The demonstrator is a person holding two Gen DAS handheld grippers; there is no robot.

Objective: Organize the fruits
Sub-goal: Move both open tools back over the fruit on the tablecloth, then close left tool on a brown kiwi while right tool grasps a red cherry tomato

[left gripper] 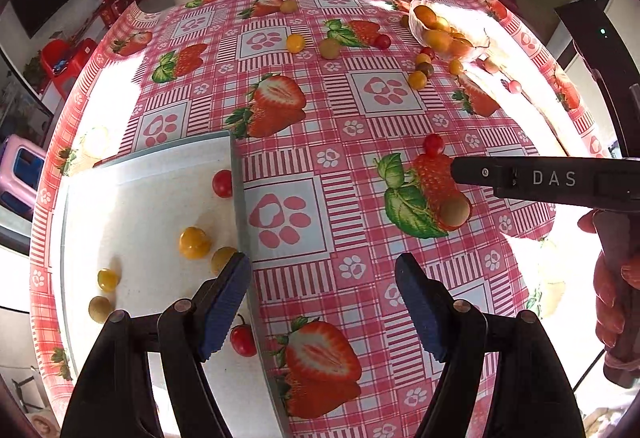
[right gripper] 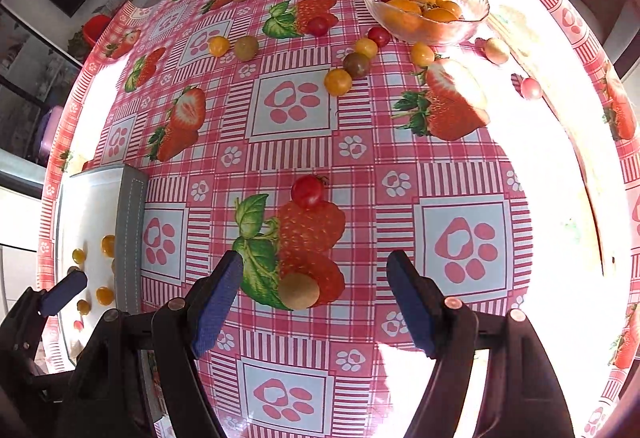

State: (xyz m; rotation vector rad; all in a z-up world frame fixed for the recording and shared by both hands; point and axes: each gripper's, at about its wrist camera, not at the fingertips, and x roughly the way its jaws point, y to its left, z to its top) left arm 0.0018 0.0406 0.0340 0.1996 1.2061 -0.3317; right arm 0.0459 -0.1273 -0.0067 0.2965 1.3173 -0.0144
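A white tray (left gripper: 132, 198) at the table's left holds several cherry tomatoes, red (left gripper: 222, 183) and yellow (left gripper: 193, 243). My left gripper (left gripper: 324, 302) is open and empty over the tray's right edge. My right gripper (right gripper: 316, 302) is open and empty, with a tan-green tomato (right gripper: 298, 291) between its fingers on the cloth; a red tomato (right gripper: 307, 191) lies beyond. In the left wrist view the same tan tomato (left gripper: 454, 213) sits under the right gripper's black body (left gripper: 552, 180). A glass bowl (right gripper: 476, 20) of orange fruit stands far right, with loose tomatoes (right gripper: 338, 81) near it.
The round table wears a pink checked strawberry cloth (right gripper: 296, 106). More loose tomatoes (right gripper: 245, 48) lie at the far middle. Strong sun glare washes out the right side (right gripper: 560, 198). The left gripper's blue pad (right gripper: 64, 292) shows over the tray (right gripper: 92, 206) in the right wrist view.
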